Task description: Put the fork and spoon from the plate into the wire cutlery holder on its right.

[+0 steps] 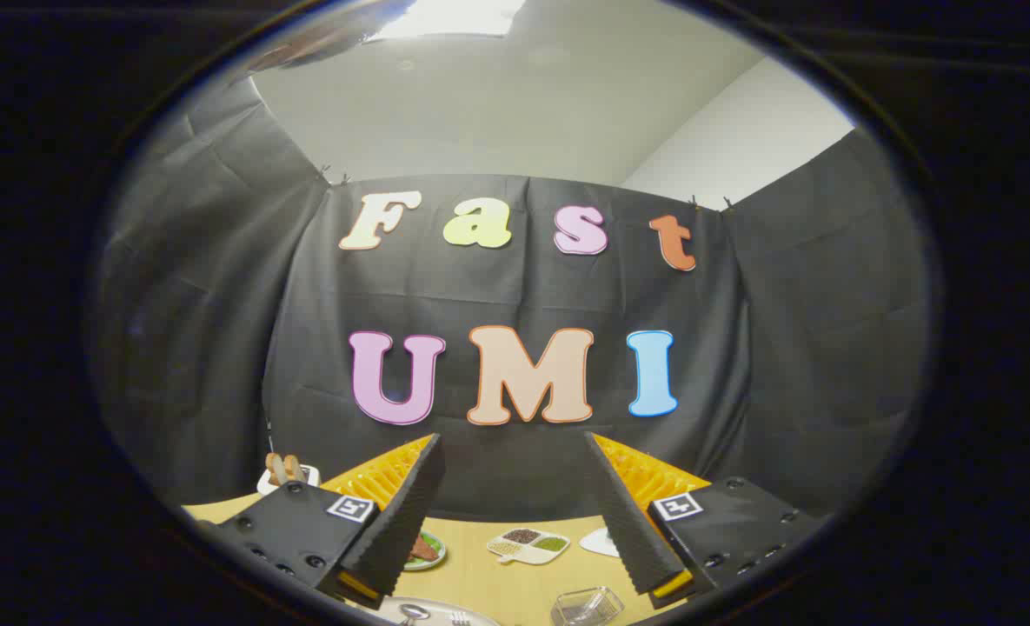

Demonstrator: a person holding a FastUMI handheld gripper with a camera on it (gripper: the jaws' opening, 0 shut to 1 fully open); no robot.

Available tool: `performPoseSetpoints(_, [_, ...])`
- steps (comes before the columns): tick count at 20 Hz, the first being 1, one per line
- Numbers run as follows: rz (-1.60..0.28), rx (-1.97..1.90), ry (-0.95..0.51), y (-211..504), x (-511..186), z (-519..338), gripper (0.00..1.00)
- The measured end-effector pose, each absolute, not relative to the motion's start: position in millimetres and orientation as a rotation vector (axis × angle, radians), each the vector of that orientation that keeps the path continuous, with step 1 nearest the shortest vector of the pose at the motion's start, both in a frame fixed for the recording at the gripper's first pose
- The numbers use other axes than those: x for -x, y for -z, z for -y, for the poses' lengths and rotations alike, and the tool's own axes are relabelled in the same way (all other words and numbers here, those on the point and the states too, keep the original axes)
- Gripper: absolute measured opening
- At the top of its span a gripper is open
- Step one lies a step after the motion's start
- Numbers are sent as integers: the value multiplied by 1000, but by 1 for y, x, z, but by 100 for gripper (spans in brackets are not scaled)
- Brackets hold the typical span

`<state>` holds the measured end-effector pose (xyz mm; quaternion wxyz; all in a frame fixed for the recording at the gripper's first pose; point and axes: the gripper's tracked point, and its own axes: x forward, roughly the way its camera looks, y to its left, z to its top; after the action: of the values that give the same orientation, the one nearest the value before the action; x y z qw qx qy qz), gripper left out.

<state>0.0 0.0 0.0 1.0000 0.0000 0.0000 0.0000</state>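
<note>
Two fingers of the gripper (515,522) stand wide apart, holding nothing, raised over a smooth wooden table (480,569). We note the round metal plate (435,614) below and between them, with spoon (412,612) and fork (460,618) lying on it. Right of the plate sits the wire cutlery holder (586,606), apart from it. Beyond the plate lies a white divided dish (528,546), bare tabletop between.

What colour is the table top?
Light yellowish wood tone, seen in the gripper view: table, beyond the open gripper.
</note>
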Motion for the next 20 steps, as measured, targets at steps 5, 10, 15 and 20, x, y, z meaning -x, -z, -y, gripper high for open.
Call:
performPoseSetpoints(5, [-6, -4, -21, 3, -2, -5, 99])
performPoseSetpoints(10, [-19, -3, -31, 9, -3, -8, 99])
performPoseSetpoints(15, [-26, -5, -33, 12, -6, -9, 100])
performPoseSetpoints(20, [-41, -2, -42, 17, -7, -13, 100])
